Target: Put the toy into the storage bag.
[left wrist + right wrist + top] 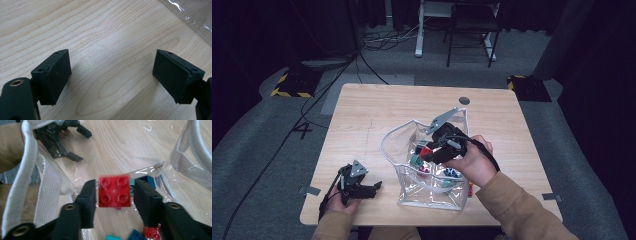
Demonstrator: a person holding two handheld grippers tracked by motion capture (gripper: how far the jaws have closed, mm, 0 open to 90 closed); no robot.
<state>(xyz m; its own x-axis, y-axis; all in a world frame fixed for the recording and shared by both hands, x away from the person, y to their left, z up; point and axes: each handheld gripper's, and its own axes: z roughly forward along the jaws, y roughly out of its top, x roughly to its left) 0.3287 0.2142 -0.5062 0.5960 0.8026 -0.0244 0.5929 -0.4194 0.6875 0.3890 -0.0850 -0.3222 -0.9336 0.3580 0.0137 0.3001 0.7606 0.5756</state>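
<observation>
right gripper view: red brick (114,191), 4 studs facing cam, sits between the right gripper (114,195) fingers, both pads pressed on its sides, so it's clamped. brick is inside the clear bag (175,157), above the bag floor, w/ other bricks below: blue (135,235), small red (152,233), teal (113,237). same view also shows the white webbing strap (50,192) of the bag and the left gripper farther off on bare wood.

high view: red brick (426,151) is just a small red spot at the tip of the right gripper (428,150), down in the bag's open mouth; stud detail not readable here. clear bag (412,195) stands near the front-centre of the surface, a few coloured bricks on its bottom.

left gripper view: left gripper (111,75) fingers spread wide, nothing between them, just wood grain below; corner of clear plastic at top right.

pose: right hand (472,162) reaches in from lower right, forearm in tan sleeve, gripper angled down-left into the bag. left hand (343,202) low at front-left edge, left gripper (374,189) lying near the surface, pointing right toward the bag, well apart from it.

surface (362,115): light wood, round hole near the far edge. room: grey carpet, cables, dark curtains, chair legs at back.
</observation>
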